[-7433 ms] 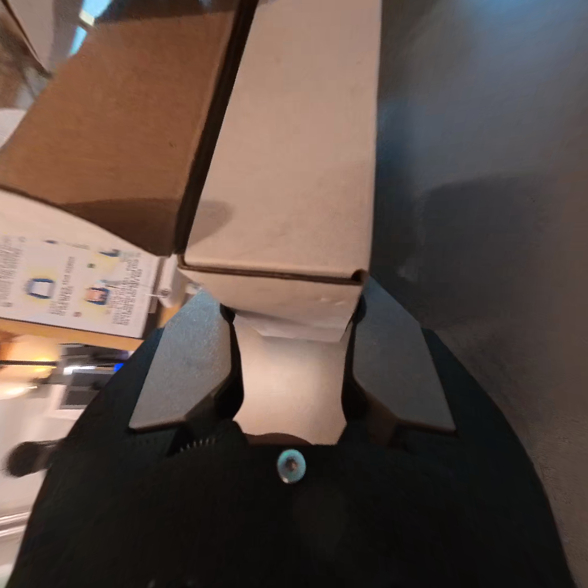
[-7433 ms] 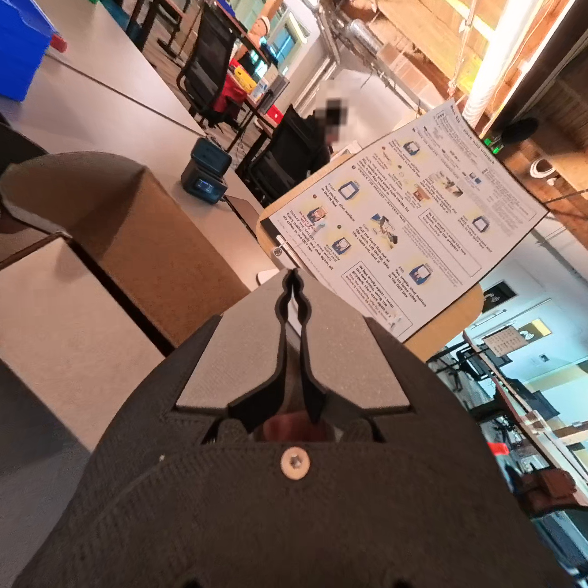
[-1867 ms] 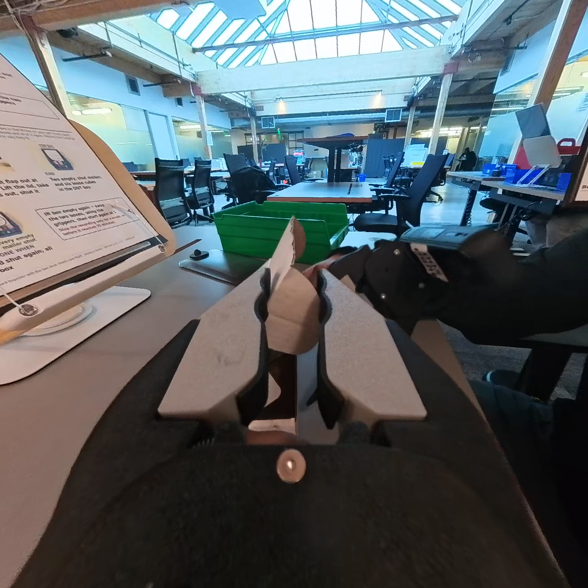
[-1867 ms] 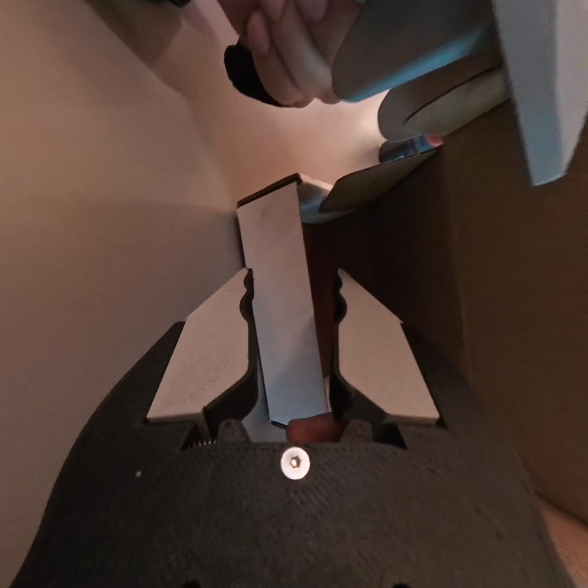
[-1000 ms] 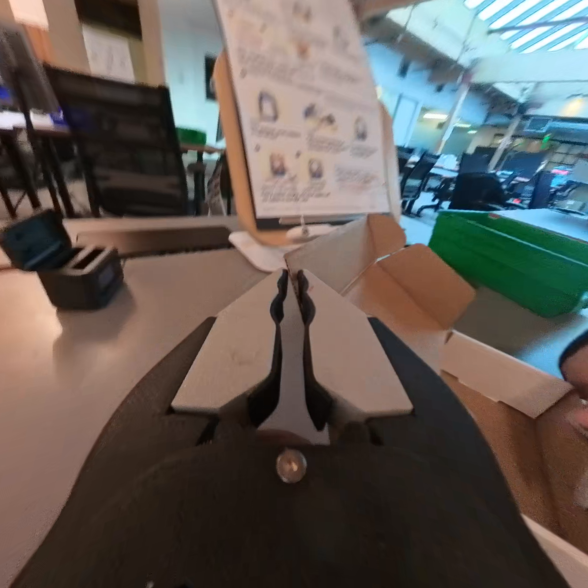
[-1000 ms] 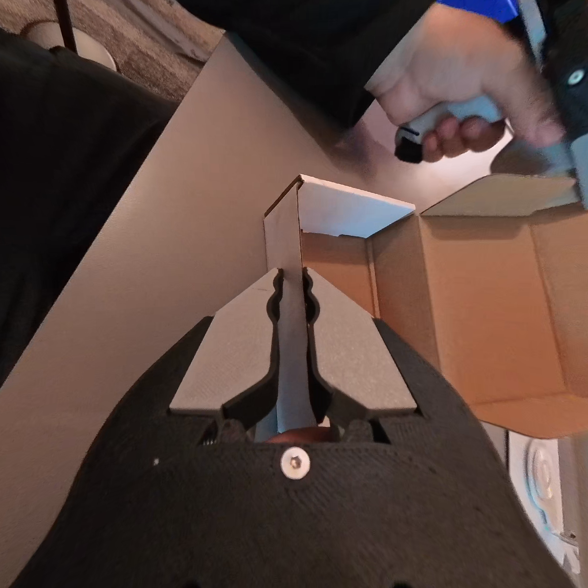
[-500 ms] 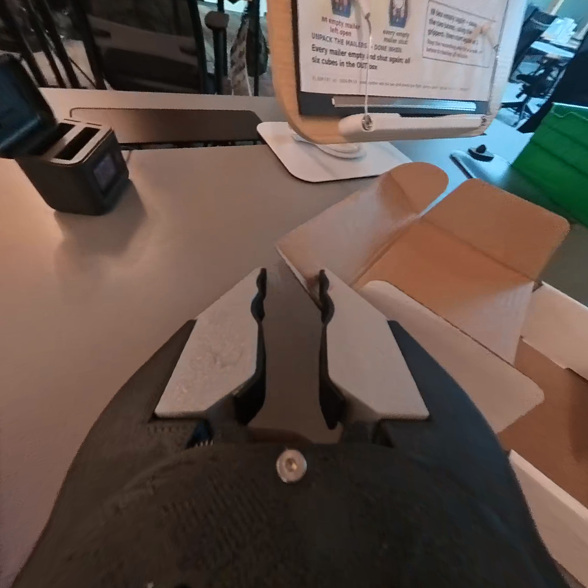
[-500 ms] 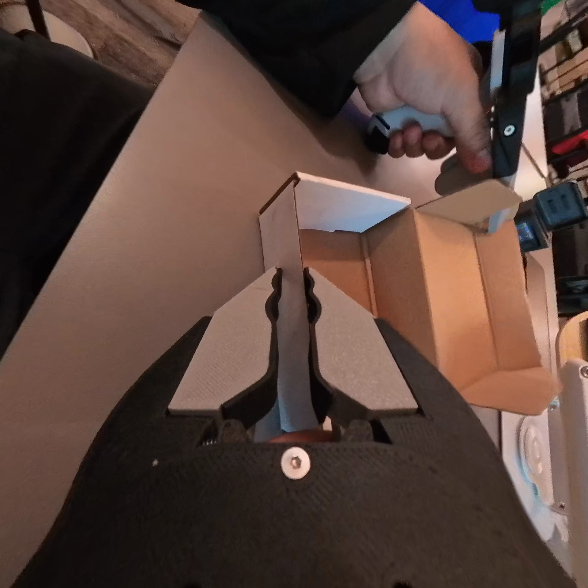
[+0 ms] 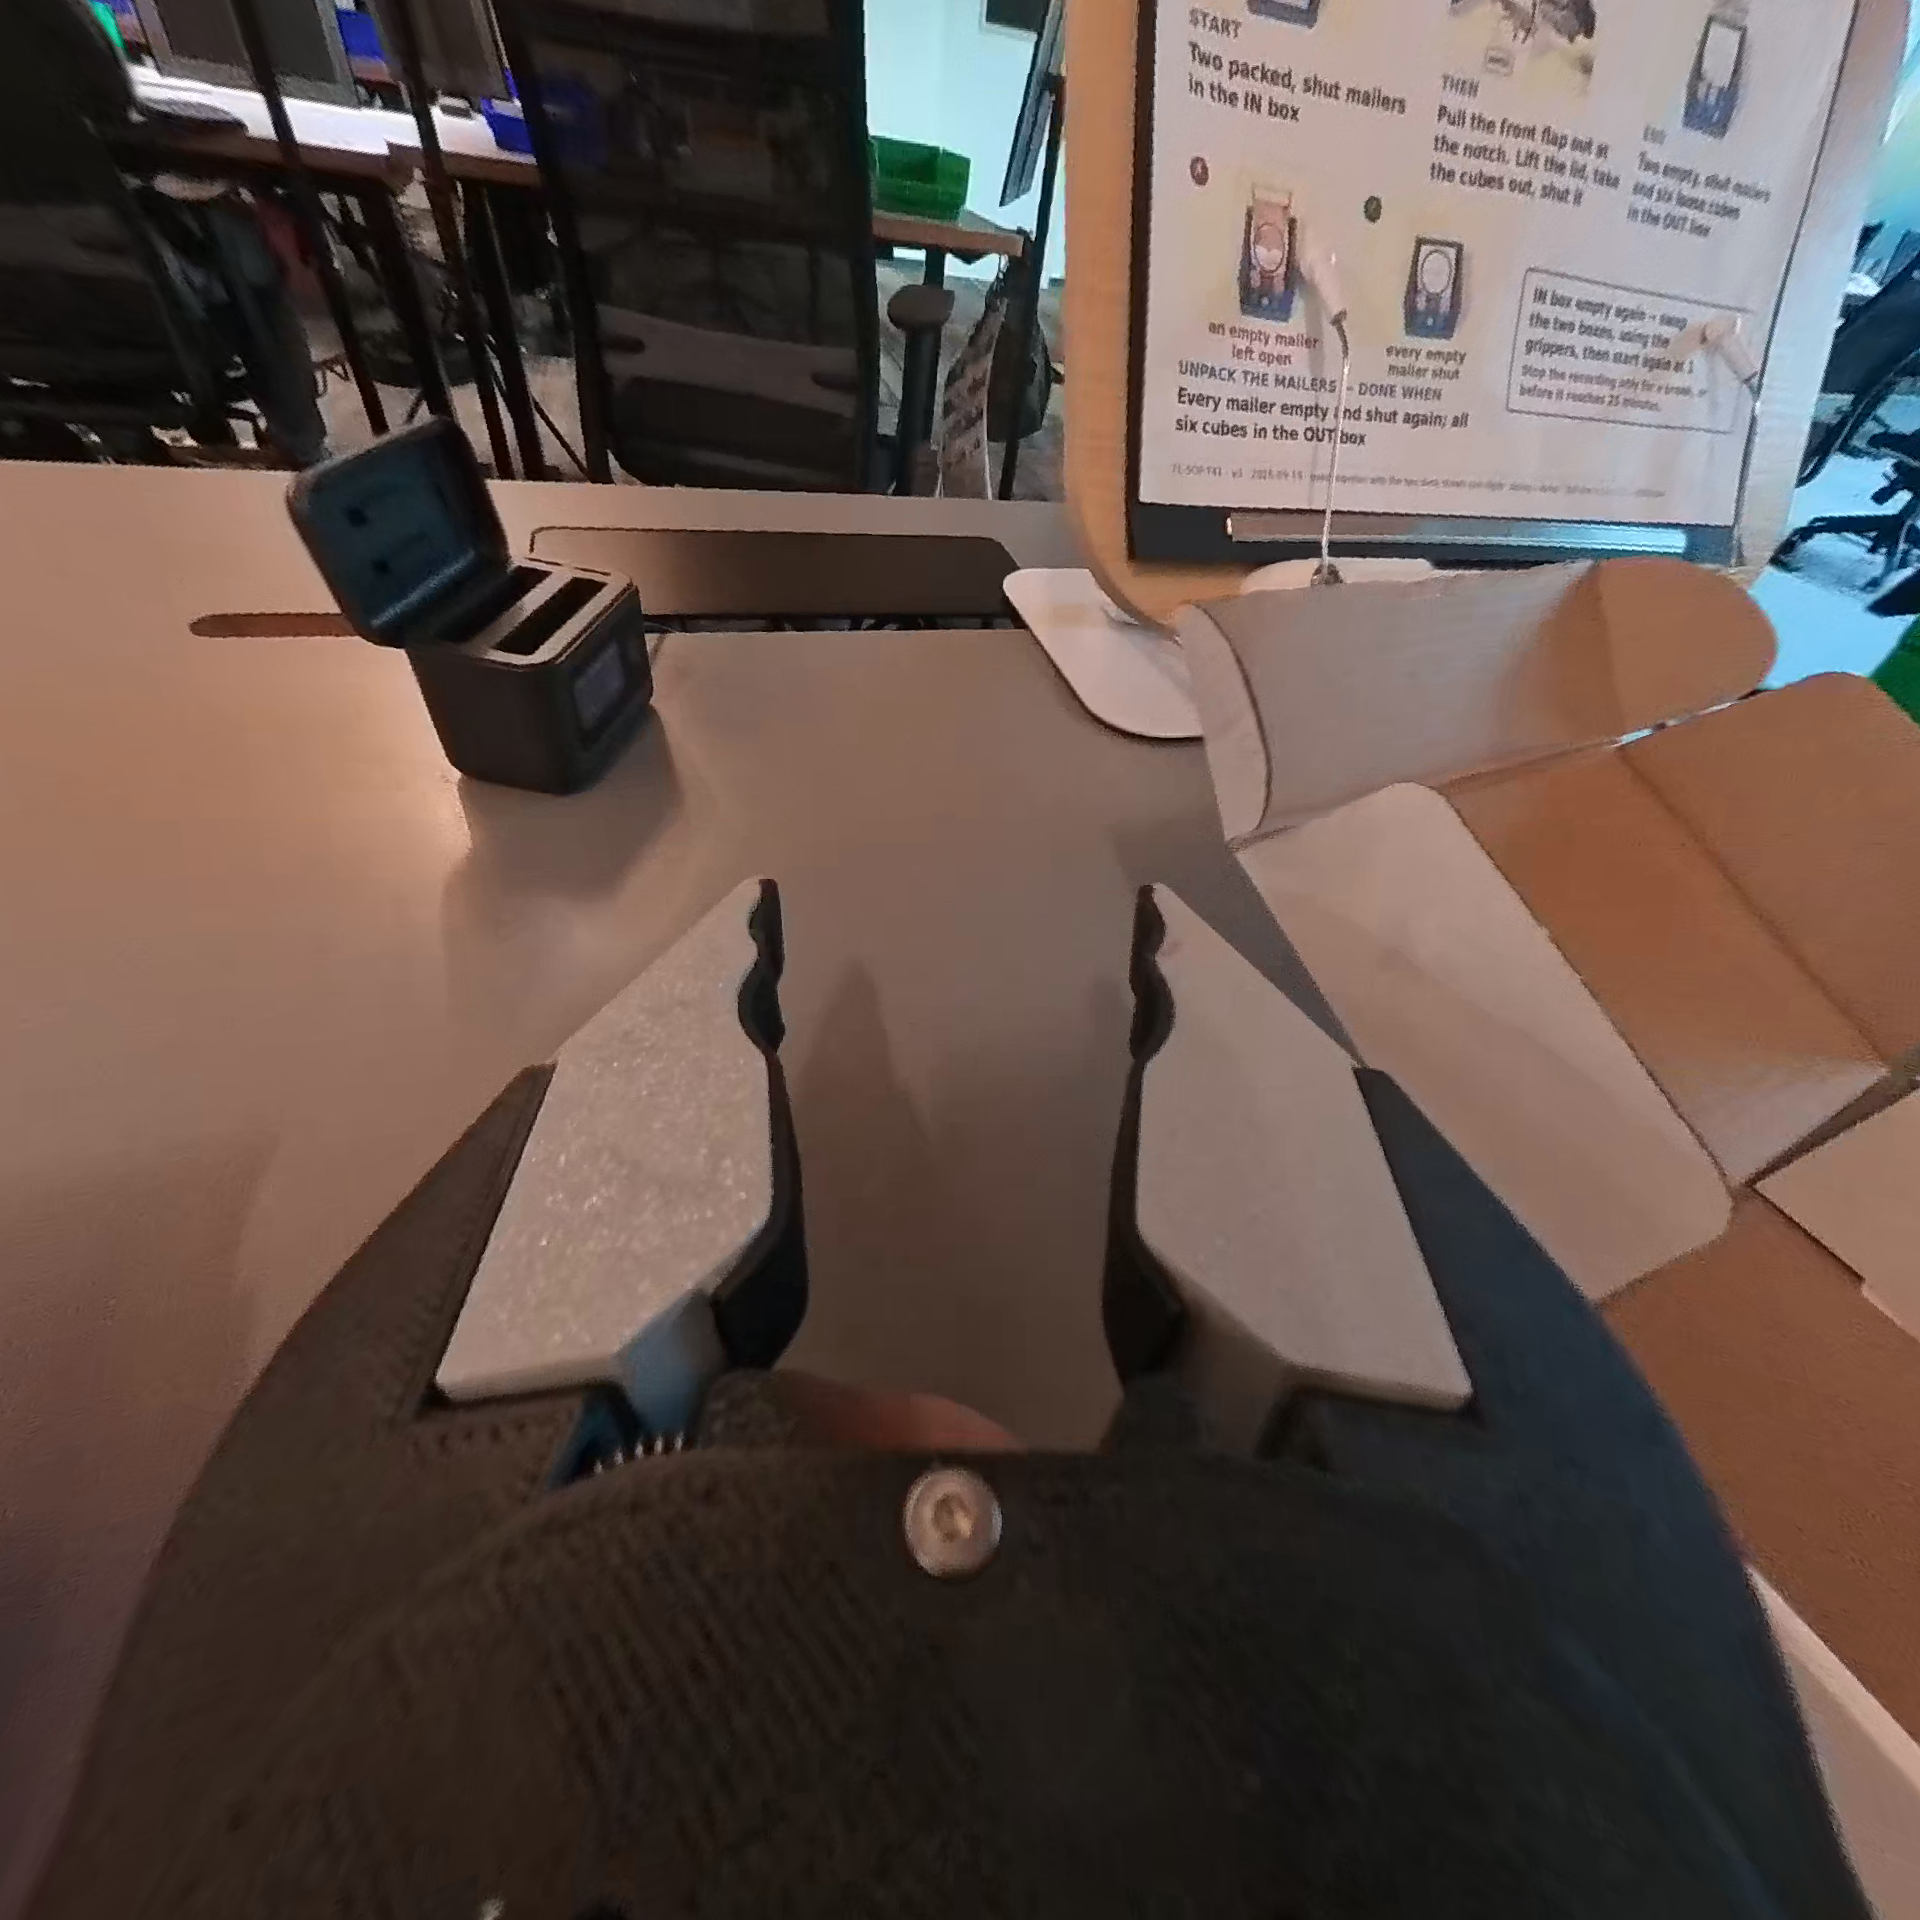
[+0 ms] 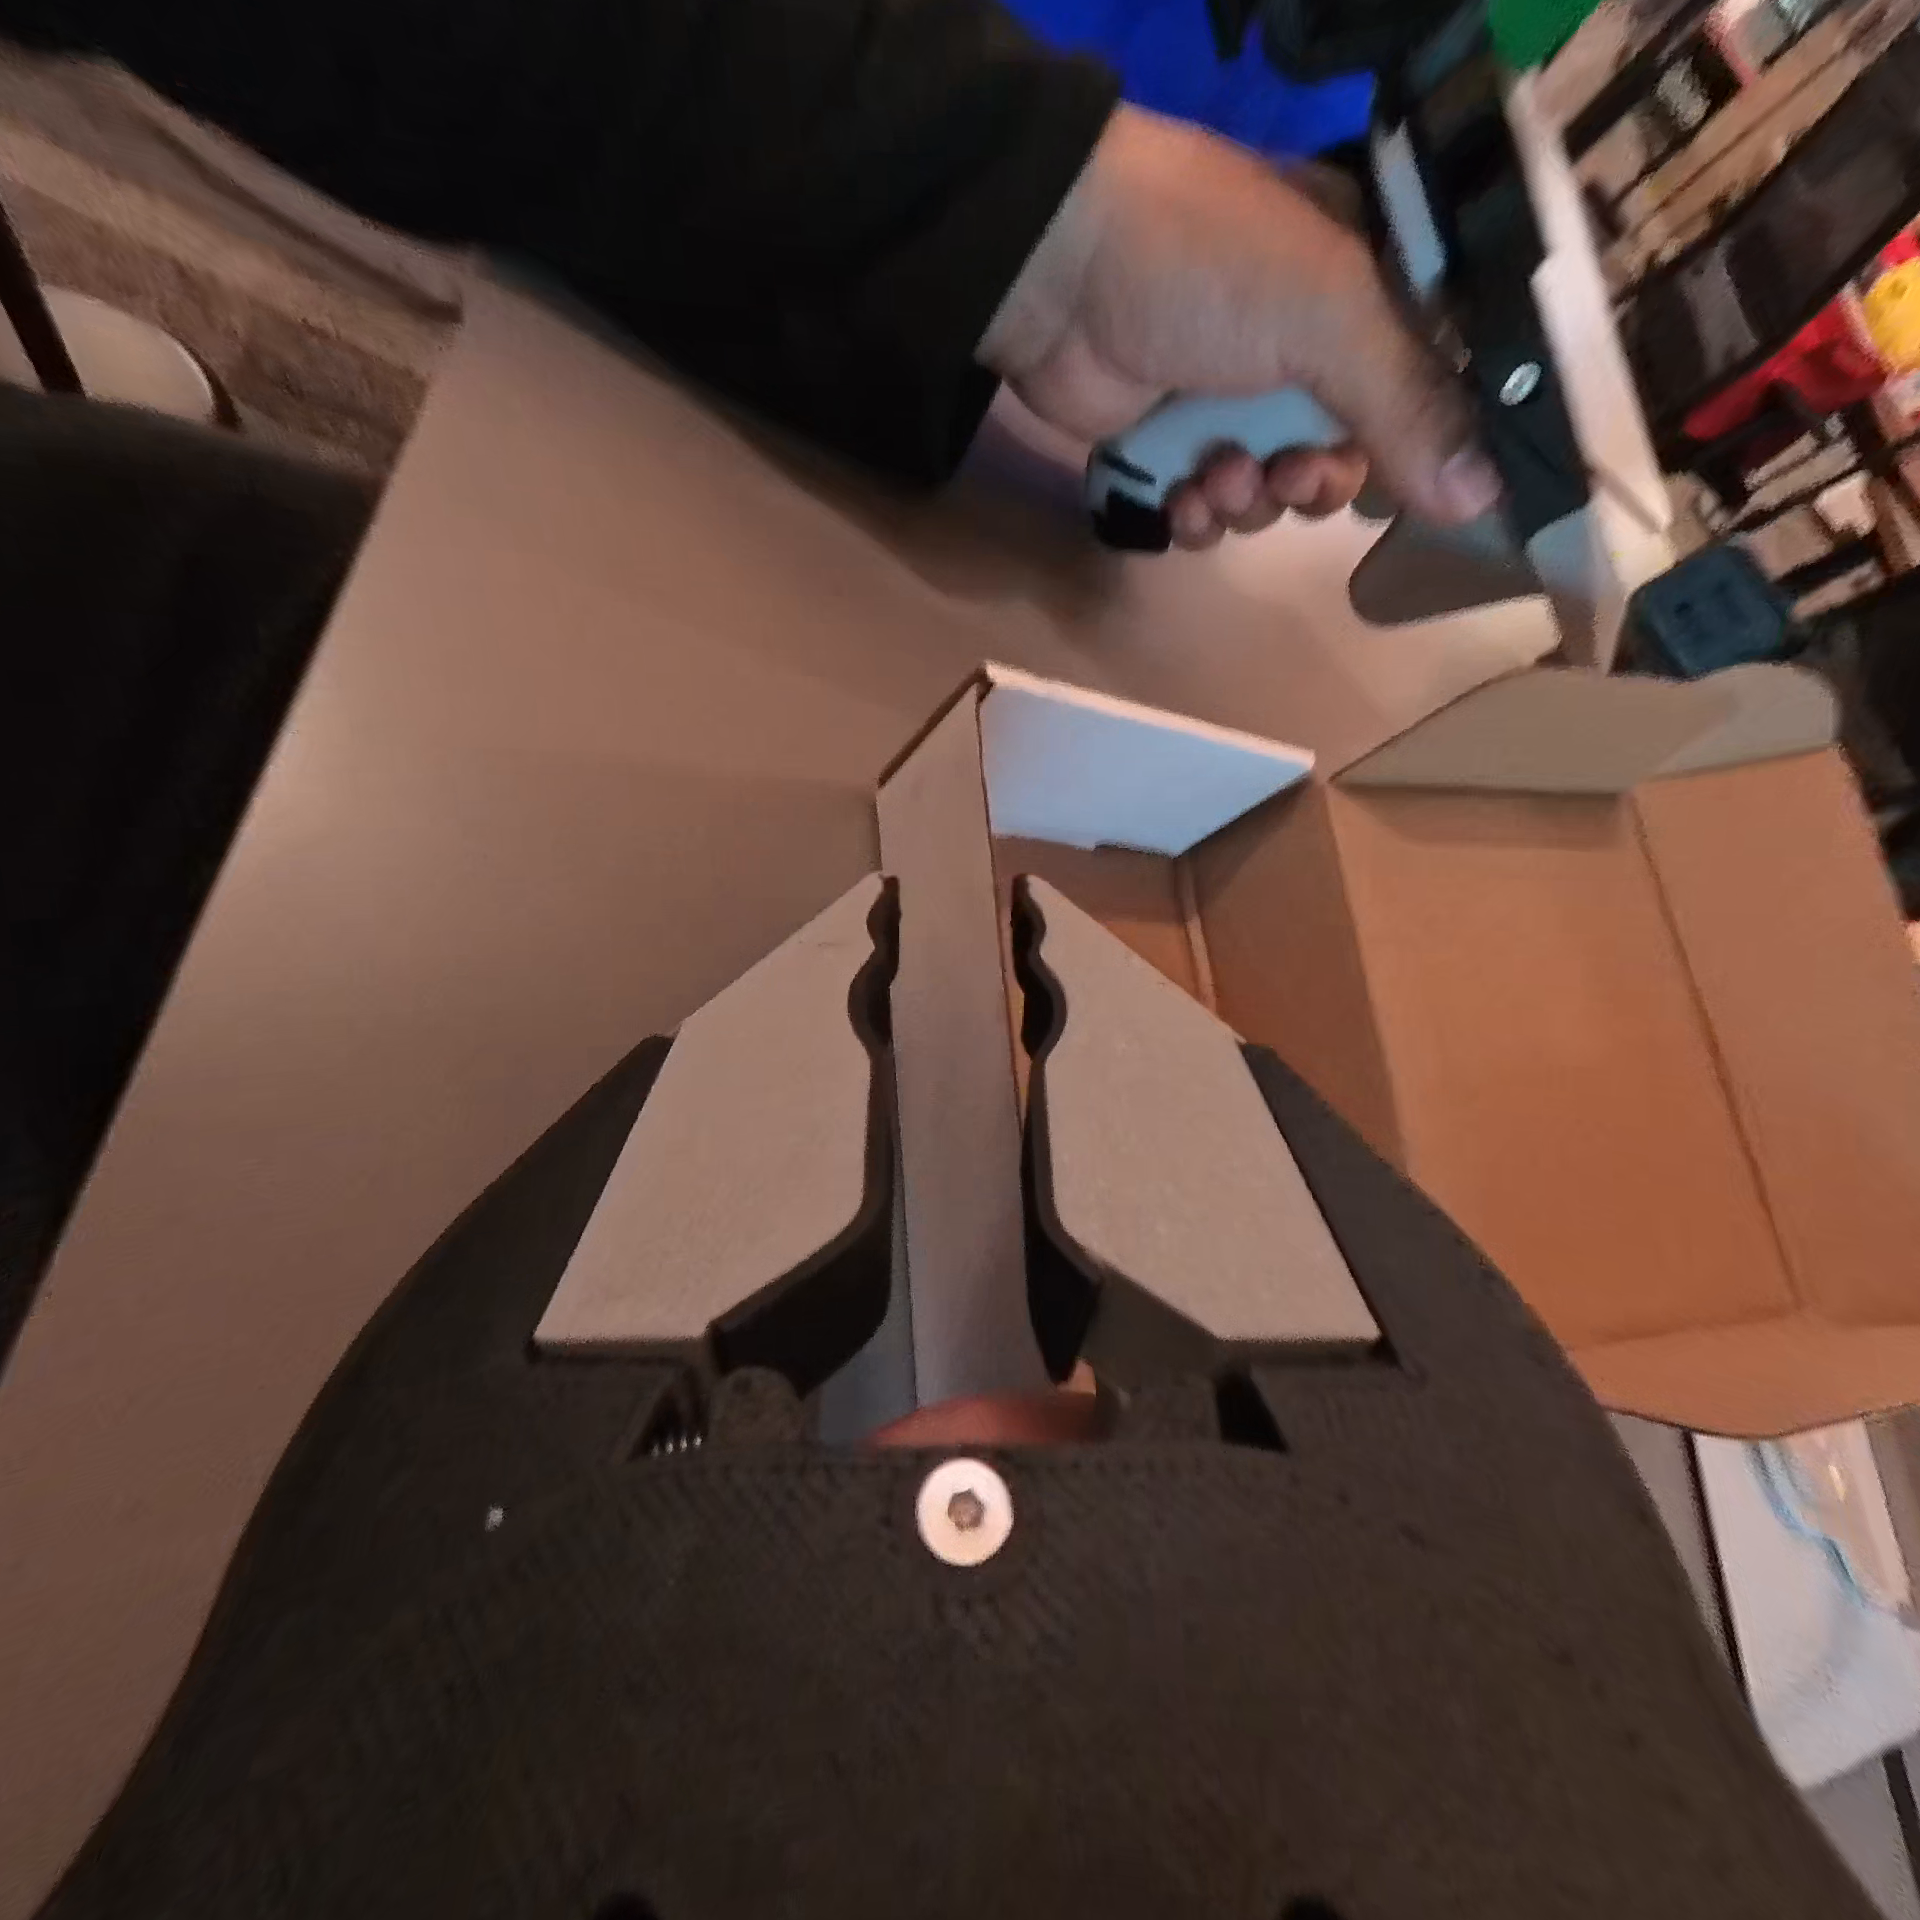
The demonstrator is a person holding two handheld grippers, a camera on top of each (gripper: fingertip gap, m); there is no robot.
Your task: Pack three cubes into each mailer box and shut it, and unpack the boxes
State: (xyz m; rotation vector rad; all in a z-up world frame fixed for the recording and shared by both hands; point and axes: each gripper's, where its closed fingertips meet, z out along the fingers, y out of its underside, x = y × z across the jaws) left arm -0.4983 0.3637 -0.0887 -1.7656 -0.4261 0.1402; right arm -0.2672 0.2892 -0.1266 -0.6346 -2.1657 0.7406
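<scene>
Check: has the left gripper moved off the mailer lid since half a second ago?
Yes. The left gripper has opened and swung left, away from the mailer, toward the black charger case.

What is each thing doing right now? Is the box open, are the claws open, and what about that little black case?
mailer box: open, lid folded back, no cubes showing in the part we see.
left claw: open, holding nothing, over the table.
right claw: nearly shut around the box's wall.
small black case: lid flipped up, standing on the table.
instruction sheet: propped upright on its stand.
</scene>
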